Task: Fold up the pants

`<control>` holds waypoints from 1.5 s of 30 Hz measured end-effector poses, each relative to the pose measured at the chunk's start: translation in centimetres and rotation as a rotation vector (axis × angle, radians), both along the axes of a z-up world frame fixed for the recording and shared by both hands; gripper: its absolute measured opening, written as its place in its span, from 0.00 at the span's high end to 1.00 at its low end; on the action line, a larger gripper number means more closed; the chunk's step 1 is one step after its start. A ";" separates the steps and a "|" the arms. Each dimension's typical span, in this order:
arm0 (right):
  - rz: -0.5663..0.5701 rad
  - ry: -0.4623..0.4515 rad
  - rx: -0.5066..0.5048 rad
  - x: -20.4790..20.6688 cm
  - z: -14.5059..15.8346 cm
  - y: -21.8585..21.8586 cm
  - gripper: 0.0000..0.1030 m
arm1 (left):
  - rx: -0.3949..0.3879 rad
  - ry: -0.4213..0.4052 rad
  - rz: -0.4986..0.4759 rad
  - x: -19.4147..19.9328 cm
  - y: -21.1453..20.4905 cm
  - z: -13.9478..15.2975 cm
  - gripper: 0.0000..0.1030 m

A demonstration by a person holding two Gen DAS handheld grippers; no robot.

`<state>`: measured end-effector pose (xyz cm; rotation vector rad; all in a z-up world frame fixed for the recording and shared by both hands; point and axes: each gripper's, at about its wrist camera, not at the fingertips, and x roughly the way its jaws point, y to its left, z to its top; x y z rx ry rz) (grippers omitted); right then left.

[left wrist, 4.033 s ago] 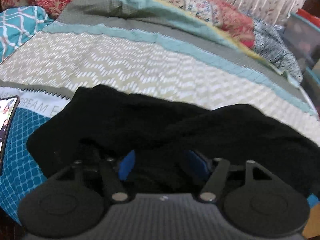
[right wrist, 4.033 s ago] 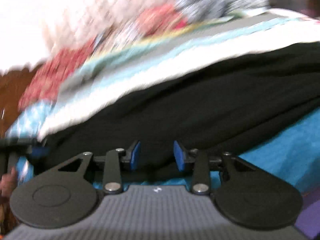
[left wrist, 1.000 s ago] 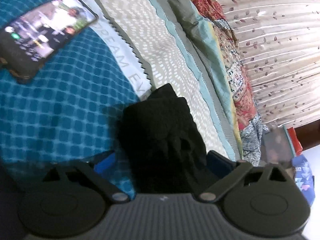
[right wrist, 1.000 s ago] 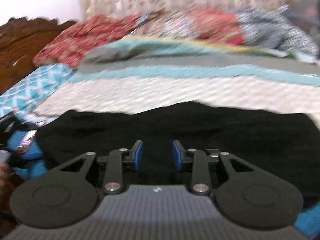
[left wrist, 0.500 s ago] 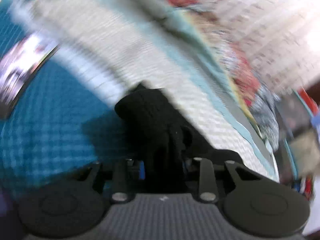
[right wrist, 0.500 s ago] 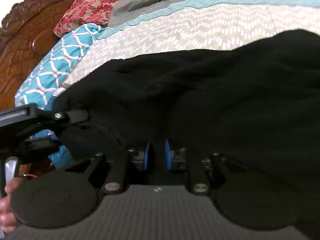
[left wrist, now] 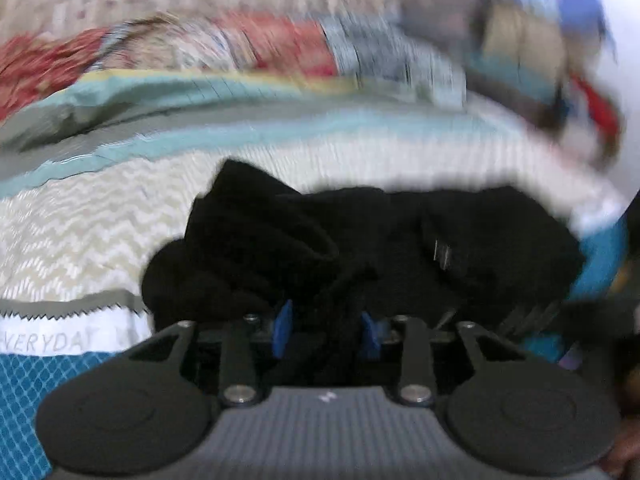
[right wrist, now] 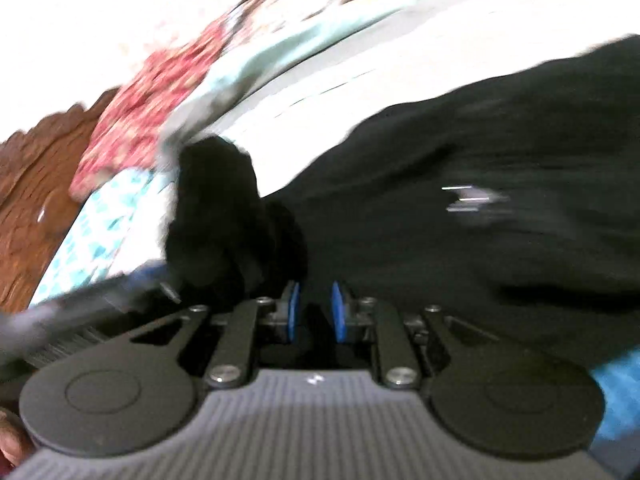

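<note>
Black pants (left wrist: 360, 232) lie bunched on the bed, spreading wide to the right in the right wrist view (right wrist: 460, 240). My left gripper (left wrist: 326, 330) has a thick fold of the black cloth between its blue pads, which still touch it while the jaws are opening. A lump of cloth hangs off its left side. My right gripper (right wrist: 315, 312) stands nearly closed, pads narrow on the pants' near edge. Both views are blurred by motion. A dark blurred tool at the lower left of the right wrist view (right wrist: 80, 308) is the other gripper, close beside.
The pants rest on a cream chevron bedspread (left wrist: 100, 220) with a blue patterned band (left wrist: 24, 392) near me. A carved wooden headboard (right wrist: 28, 200) and red floral pillow (right wrist: 152, 92) lie to the left. Piled belongings (left wrist: 520, 40) stand beyond the bed's far right.
My left gripper closed from wide open onto the pants' end, then rolled and swung right; the phone left its view. My right gripper narrowed on the cloth and tilted.
</note>
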<state>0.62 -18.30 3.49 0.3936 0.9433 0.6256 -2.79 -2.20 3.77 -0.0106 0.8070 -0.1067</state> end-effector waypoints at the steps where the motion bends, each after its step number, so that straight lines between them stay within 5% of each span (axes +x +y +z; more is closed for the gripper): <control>1: -0.028 0.003 0.002 -0.2 0.0 -1.0 0.78 | 0.039 0.031 -0.029 0.2 -1.0 -0.7 0.59; 6: -0.073 -0.062 0.001 -1.1 0.9 -2.6 0.79 | 0.204 0.023 -0.163 -2.5 -3.6 -1.1 0.46; 10: -0.045 -0.143 0.034 -0.2 2.6 -1.0 0.77 | 0.183 0.032 -0.155 -4.6 -1.9 0.1 0.44; 17: 0.150 -0.314 0.020 2.3 4.9 4.4 0.71 | -0.189 -0.014 0.085 -6.6 5.5 3.5 0.40; 19: 0.164 -0.282 -0.021 3.1 3.1 5.4 0.71 | -0.264 -0.006 0.161 -6.4 7.3 3.5 0.40; 22: 0.142 -0.087 -0.137 4.7 -3.0 4.6 0.76 | -0.349 -0.007 0.238 -6.5 9.4 3.3 0.40; 23: 0.116 -0.093 -0.052 4.6 -4.3 2.8 0.76 | -0.380 -0.003 0.266 -6.4 10.2 3.0 0.39; 25: 0.107 -0.047 0.008 5.1 -4.5 1.3 0.76 | -0.420 0.013 0.323 -6.4 11.5 2.5 0.35; 29: 0.115 -0.072 -0.065 4.5 -3.2 2.4 0.73 | -0.535 0.069 0.421 -5.1 13.9 0.8 0.23; 32: 0.071 -0.070 -0.065 3.9 -2.5 1.8 0.65 | -0.548 0.100 0.448 -3.8 14.2 0.3 0.19; 34: 0.043 -0.074 -0.028 3.4 -1.8 0.9 0.65 | -0.556 0.110 0.430 -3.1 13.9 0.2 0.04; 36: 0.038 -0.107 -0.012 2.7 -0.7 0.4 0.65 | -0.548 0.126 0.412 -2.4 13.3 -0.4 0.02; 41: 0.069 -0.108 -0.051 2.1 -1.5 1.0 0.65 | -0.550 0.221 0.394 -1.1 11.8 -3.2 0.06; 43: 0.078 -0.058 -0.119 2.3 -3.4 1.4 0.64 | -0.498 0.235 0.390 -1.2 11.1 -4.2 0.13; 45: 0.073 -0.049 -0.084 2.7 -4.4 1.0 0.65 | -0.429 0.215 0.373 -1.6 10.3 -4.0 0.17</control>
